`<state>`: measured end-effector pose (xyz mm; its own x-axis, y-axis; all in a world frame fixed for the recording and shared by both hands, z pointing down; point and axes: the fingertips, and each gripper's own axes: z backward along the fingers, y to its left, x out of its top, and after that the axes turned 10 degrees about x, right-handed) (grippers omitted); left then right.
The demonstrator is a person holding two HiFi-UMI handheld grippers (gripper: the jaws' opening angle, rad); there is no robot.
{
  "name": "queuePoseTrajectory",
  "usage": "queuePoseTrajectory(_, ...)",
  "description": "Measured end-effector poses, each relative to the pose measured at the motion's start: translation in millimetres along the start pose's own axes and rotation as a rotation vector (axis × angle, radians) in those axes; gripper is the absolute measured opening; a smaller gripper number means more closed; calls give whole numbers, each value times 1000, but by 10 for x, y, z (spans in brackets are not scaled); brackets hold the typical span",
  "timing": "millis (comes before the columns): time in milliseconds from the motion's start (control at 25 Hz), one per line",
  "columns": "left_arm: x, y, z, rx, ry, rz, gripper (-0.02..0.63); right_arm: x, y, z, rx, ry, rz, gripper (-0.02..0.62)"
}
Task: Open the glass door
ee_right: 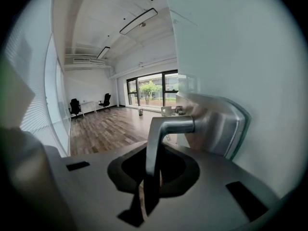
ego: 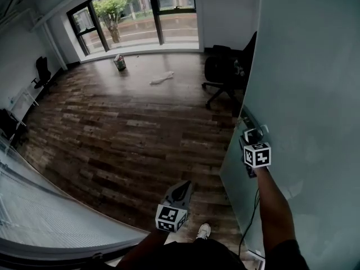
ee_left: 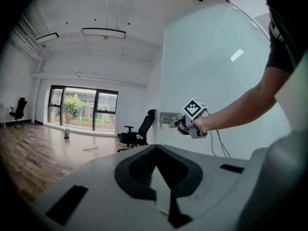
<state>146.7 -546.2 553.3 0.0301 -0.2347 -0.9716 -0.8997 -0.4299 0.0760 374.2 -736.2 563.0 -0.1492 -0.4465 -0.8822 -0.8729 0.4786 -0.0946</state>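
Note:
The frosted glass door (ego: 304,83) stands ajar at the right, its edge toward the room. On that edge sits a metal lever handle (ego: 254,131) on a steel plate. My right gripper (ego: 251,140) is at the handle. In the right gripper view the lever (ee_right: 163,129) runs down between the jaws, and the right gripper (ee_right: 147,186) is shut on it. The left gripper view shows the right gripper (ee_left: 179,124) at the plate (ee_left: 166,118). My left gripper (ego: 183,189) hangs low in mid-room, away from the door. Its tips (ee_left: 161,196) meet, with nothing held.
A black office chair (ego: 225,72) stands just beyond the door's edge. Wood flooring stretches to the big windows (ego: 140,16), with a small can (ego: 120,63) and a white rag (ego: 162,77) lying on it. A glass partition (ego: 45,207) runs along the lower left.

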Motion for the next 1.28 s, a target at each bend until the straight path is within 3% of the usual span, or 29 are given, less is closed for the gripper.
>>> queuePoseTrajectory(640, 54, -206, -929, 6, 25, 11, -2, -25, -2002, 443, -212, -25, -107, 42)
queuePoseTrajectory(800, 30, -205, -1025, -1, 26, -27, -2, -56, -2293, 580, -244, -34, -134, 41)
queuePoseTrajectory(960, -40, -181, -1183, 2, 40, -15, -2, -148, -2644, 686, -280, -31, -156, 41)
queuePoseTrajectory(1280, -8, -87, -1295, 14, 42, -26, -2, -170, -2928, 842, -323, -27, -196, 40)
